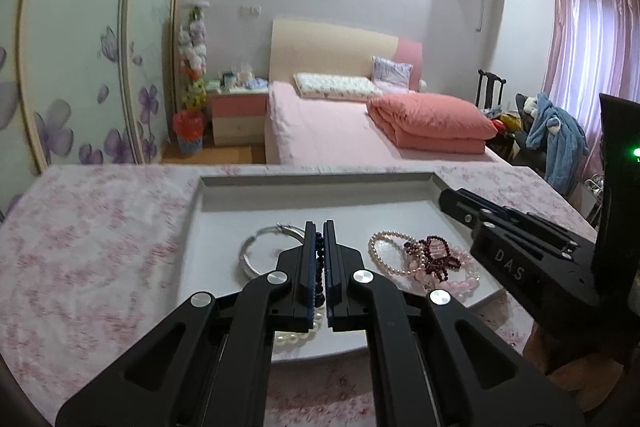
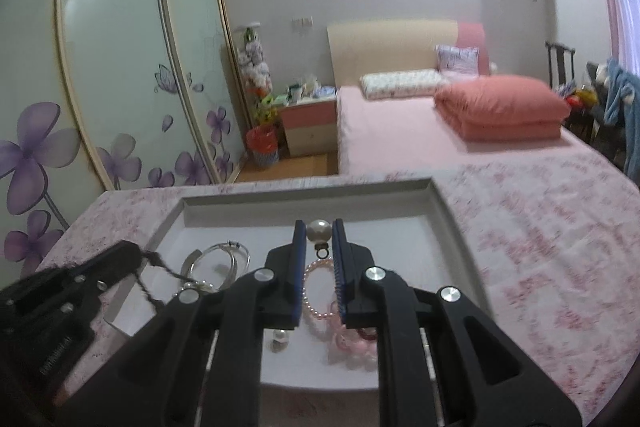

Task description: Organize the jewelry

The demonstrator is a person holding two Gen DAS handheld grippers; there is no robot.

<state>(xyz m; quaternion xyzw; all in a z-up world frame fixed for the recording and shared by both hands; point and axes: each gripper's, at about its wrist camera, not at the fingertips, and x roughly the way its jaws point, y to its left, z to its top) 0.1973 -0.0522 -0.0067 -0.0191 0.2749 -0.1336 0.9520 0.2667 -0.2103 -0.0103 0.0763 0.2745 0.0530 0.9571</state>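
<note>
A white tray on the pink-patterned table holds the jewelry. My left gripper is shut on a dark blue bead bracelet above the tray; in the right wrist view the strand hangs from its tip. A silver bangle lies to its left and white pearls below it. A heap of pearl, pink and dark red bead strands lies to its right. My right gripper is shut on a large pearl earring over the tray, above a pink bead bracelet.
The table carries a pink floral cloth. Behind it stands a pink bed with a folded quilt. A floral wardrobe is at left. A nightstand and a cluttered chair stand farther back.
</note>
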